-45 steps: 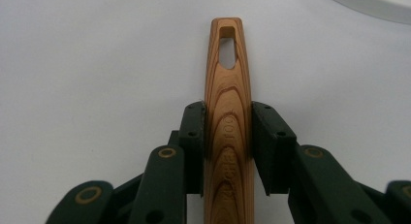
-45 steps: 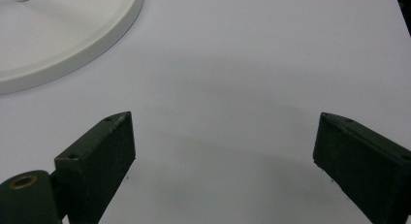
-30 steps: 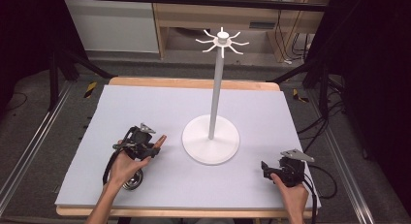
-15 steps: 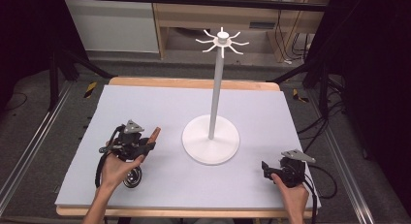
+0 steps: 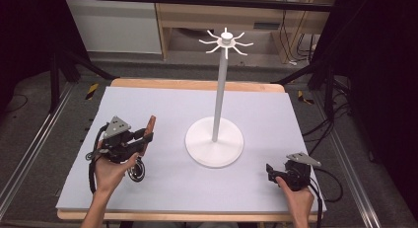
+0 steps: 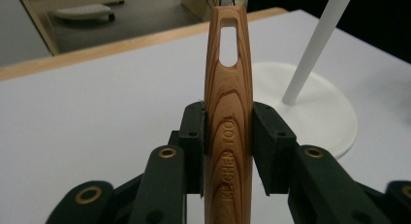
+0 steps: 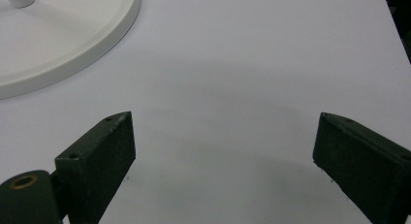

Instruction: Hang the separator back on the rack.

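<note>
Handle [image 6: 228, 117] clamped in left claw [image 6: 228, 146], lift step; next: hang its slot on stand [image 5: 215, 139] hook. Right claw [image 7: 223, 151] apart, idle.

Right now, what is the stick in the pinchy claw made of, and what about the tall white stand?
The handle looks like wood with a smooth, maybe varnished finish: brown wavy grain lines run along it, with letters pressed in. The stand looks like matte white painted metal or plastic; its even, unmarked surface does not tell which.

"KITCHEN TOOL" on wooden handle [image 6: 229, 117]
</note>
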The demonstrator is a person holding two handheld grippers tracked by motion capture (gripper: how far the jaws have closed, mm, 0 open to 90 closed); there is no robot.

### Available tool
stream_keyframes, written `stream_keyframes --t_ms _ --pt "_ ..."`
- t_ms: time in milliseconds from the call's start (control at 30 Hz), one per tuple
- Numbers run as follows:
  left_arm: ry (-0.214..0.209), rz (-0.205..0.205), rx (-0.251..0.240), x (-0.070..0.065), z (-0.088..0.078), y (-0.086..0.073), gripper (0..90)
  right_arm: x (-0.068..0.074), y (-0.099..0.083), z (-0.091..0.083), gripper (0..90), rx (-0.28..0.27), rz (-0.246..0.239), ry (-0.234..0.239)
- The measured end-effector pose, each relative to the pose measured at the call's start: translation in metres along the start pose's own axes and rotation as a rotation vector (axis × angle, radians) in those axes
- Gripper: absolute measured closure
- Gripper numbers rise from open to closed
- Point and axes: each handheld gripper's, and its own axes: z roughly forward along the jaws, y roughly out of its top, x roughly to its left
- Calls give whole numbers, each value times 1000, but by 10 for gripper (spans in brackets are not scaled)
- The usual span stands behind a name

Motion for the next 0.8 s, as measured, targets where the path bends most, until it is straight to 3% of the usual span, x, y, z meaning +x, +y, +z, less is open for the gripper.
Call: stream_keyframes --t_ms 433,800 --pt "-19 -2 -144 -6 -17 26 674 0 0 0 85 -12 0 -3" --pt "-46 14 -201 -17 -28 53 674 1 1 0 85 -21 -7 0"
